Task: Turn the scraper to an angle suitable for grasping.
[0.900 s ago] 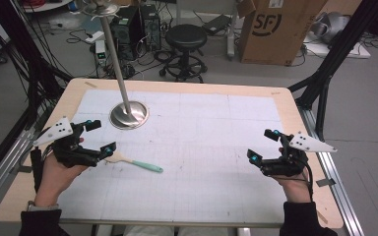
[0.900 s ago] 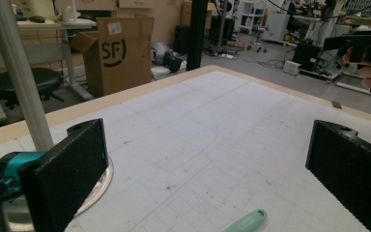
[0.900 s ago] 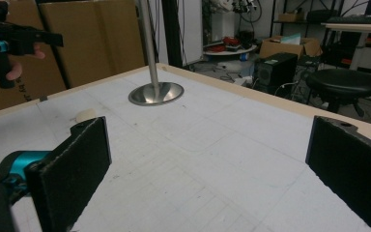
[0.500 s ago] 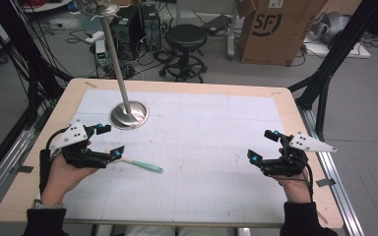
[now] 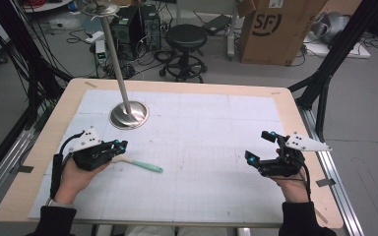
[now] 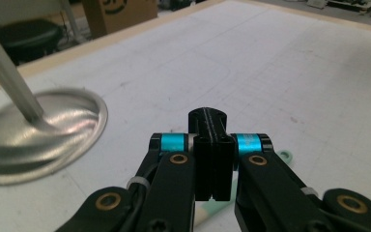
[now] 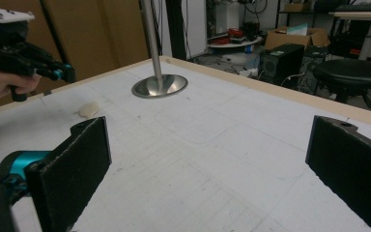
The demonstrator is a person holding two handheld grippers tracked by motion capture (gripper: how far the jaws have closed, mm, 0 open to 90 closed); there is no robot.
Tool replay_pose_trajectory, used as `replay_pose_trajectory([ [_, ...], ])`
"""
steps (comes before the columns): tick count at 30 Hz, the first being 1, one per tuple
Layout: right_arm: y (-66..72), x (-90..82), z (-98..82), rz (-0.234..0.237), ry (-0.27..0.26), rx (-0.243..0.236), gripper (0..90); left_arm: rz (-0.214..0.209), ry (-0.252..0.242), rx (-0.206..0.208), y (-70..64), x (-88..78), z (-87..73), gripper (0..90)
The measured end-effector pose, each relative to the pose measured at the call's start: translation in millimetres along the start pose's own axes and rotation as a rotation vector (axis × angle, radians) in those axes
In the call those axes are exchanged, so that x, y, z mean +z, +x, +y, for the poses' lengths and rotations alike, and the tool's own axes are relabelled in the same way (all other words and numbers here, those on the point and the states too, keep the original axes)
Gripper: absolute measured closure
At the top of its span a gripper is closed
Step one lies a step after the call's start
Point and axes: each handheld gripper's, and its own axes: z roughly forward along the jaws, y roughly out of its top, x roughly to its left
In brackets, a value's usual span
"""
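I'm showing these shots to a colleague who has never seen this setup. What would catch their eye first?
Probably the shiny steel pole on a round metal base, standing at the far left of the white gridded mat. Next, the mint-green toothbrush lying flat on the mat's near left, its head under the shut left gripper. The right gripper hovers near the right edge with jaws wide apart and nothing between them.

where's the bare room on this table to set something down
The widest free patch lies between the toothbrush and the right gripper; the far right of the mat is bare too. It is crowded around the left gripper and stand base.
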Motion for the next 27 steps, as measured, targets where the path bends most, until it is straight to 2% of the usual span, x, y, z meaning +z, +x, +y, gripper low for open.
replay_pose_trajectory([
  [1,0.3,0.1,0.0,0.002,0.0,0.0,1.1,0.004,0.028,-0.044,3.9,5.5,-6.4,89.8],
  [2,0.5,0.3,-0.1,0.003,0.0,-0.004,1.1,0.004,0.028,-0.044,3.9,5.5,-6.4,89.8],
  [3,0.9,0.3,-0.1,0.005,0.002,-0.004,1.1,0.011,0.064,-0.075,8.0,10.8,-13.1,89.8],
  [6,1.0,0.9,-0.4,0.008,0.003,-0.005,1.1,0.013,0.105,-0.091,11.7,18.0,-20.2,89.8],
  [8,0.8,1.4,-0.8,0.009,0.006,0.001,1.1,0.008,0.112,-0.097,12.8,20.3,-21.7,89.8],
  [11,-0.3,2.4,-1.5,0.008,0.009,0.004,1.1,0.005,0.115,-0.128,15.9,28.8,-24.4,89.8],
  [12,-0.4,2.5,-2.0,0.011,0.013,0.009,1.1,0.011,0.125,-0.126,16.9,32.1,-25.6,89.8],
  [13,-0.8,2.7,-2.4,0.01,0.014,0.007,1.1,0.027,0.161,-0.118,19.0,39.0,-29.2,89.8],
  [15,-1.1,2.6,-2.9,0.009,0.013,0.01,1.1,0.036,0.2,-0.126,20.6,44.5,-33.1,89.8],
  [17,-1.3,2.3,-3.1,0.008,0.012,0.016,1.1,0.035,0.234,-0.112,21.7,47.0,-35.6,89.8],
  [24,-2.0,2.6,-4.2,0.01,0.014,0.013,1.1,0.061,0.293,-0.084,22.9,48.4,-40.1,89.8],
  [27,-1.5,2.6,-4.3,0.013,0.017,0.015,1.1,0.05,0.271,-0.098,24.7,46.5,-44.0,89.8],
])
